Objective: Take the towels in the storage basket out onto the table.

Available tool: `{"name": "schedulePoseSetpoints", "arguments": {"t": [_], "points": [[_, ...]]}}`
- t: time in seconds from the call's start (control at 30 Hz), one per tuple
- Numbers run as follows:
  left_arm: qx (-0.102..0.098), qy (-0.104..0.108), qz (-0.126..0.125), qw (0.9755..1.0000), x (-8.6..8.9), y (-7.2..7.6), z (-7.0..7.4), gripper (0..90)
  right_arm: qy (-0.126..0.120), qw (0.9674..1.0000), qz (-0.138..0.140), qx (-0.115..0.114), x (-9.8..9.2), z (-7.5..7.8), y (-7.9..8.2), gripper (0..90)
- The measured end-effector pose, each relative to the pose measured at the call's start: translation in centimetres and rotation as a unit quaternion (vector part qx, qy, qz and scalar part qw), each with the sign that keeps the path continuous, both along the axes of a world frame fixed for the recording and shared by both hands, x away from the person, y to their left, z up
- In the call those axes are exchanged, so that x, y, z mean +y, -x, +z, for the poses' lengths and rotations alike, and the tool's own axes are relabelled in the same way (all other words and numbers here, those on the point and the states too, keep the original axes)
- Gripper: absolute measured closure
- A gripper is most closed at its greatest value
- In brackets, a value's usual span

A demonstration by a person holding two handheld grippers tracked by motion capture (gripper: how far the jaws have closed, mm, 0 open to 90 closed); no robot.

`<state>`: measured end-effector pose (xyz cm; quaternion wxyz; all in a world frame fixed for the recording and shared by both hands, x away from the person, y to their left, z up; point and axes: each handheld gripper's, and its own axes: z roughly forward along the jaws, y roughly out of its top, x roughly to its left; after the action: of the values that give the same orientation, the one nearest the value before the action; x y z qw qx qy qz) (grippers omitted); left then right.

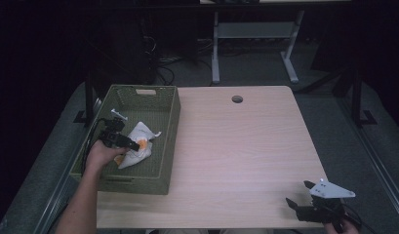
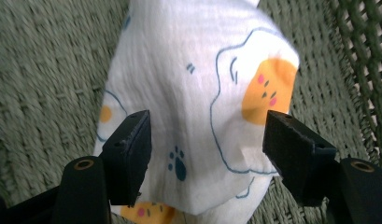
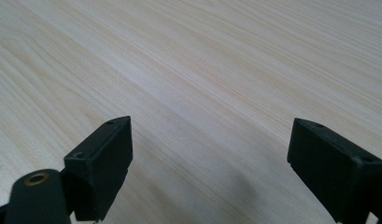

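Observation:
A white cloth point(image 1: 138, 150) printed with orange fried eggs and blue paw marks lies bunched on the floor of an olive woven basket point(image 1: 173, 127) at the table's left. My left gripper point(image 1: 133, 145) reaches into the basket. In the left gripper view the cloth point(image 2: 193, 70) bulges between the jaws of the left gripper point(image 2: 207, 140), which stand open on either side of it. The basket's weave point(image 2: 48, 70) shows beneath. My right gripper point(image 1: 298, 192) rests open near the front right corner of the table. In its own view the right gripper point(image 3: 209, 158) holds nothing.
The light wooden table point(image 1: 236, 141) has a round cable hole point(image 1: 237, 99) near its far edge. A small white object point(image 1: 118, 113) lies at the basket's far left inside. Desk legs point(image 1: 215, 53) and cables stand on the dark floor beyond.

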<state>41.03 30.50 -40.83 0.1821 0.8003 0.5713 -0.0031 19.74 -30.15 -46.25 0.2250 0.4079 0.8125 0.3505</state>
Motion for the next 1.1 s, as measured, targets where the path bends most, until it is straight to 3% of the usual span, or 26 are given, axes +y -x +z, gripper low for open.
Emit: {"name": "schedulePoseSetpoints", "arguments": {"t": [0.03,0.1,0.13,0.43,0.6,0.67,0.87,1.1], "points": [[0.013,-0.002,-0.003,0.9999,-0.1,-0.1,-0.3,32.7,0.001,1.0,0.001,0.0,0.0,0.0,0.0,13.9],[0.024,-0.024,-0.01,0.9994,-0.5,-0.1,-0.7,32.5,0.001,1.0,0.001,0.001,0.0,-0.1,0.0,13.9],[0.027,-0.025,-0.009,0.9993,-0.6,-0.2,-0.9,33.1,0.001,1.0,0.001,0.003,0.1,-0.1,0.0,13.9],[0.042,-0.064,-0.007,0.9971,-1.1,-0.4,-1.3,46.0,0.001,1.0,0.002,0.0,0.1,0.0,0.1,13.9],[0.034,-0.09,-0.014,0.9952,-1.7,-0.4,-1.2,54.5,-0.001,1.0,0.0,-0.004,0.1,0.2,0.2,13.9],[0.032,-0.094,-0.014,0.995,-1.8,-0.4,-1.2,61.2,0.0,1.0,0.001,-0.005,0.1,0.1,0.2,13.8],[0.032,-0.09,-0.013,0.9953,-1.8,-0.5,-1.0,70.5,0.003,1.0,0.006,-0.004,0.2,0.1,0.2,13.9],[0.012,-0.073,-0.02,0.997,-1.6,0.0,-0.2,73.9,0.004,1.0,0.005,-0.003,0.1,0.1,0.2,13.9]]}}
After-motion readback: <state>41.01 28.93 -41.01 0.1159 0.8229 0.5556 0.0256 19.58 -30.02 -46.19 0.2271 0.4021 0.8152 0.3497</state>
